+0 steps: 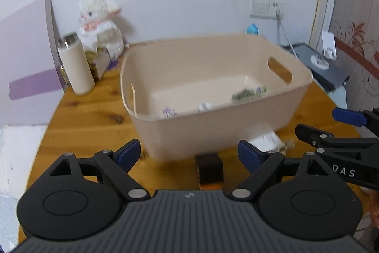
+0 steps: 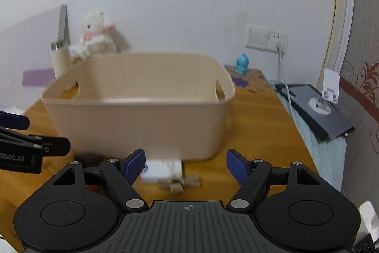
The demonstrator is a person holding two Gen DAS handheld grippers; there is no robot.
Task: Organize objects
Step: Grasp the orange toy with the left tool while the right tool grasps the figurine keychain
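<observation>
A beige plastic bin (image 1: 236, 127) with handle cut-outs stands on the wooden table and holds a few small packets (image 1: 247, 94). In front of it lie a dark box with an orange base (image 1: 209, 170) and a white packet (image 1: 266, 141). My left gripper (image 1: 189, 154) is open and empty, just short of the dark box. My right gripper (image 2: 186, 164) is open and empty; the white packet (image 2: 162, 170) with a small brown piece (image 2: 176, 185) lies between its fingers. The bin also shows in the right wrist view (image 2: 142, 120). The right gripper shows at the right edge of the left wrist view (image 1: 315, 127).
A cream bottle (image 1: 75, 65) and a white plush rabbit (image 1: 99, 23) stand at the back left. A blue figurine (image 2: 241, 63) stands at the back right. A dark tablet (image 2: 317, 108) lies on a side surface to the right. A cable (image 2: 284, 77) hangs from the wall socket.
</observation>
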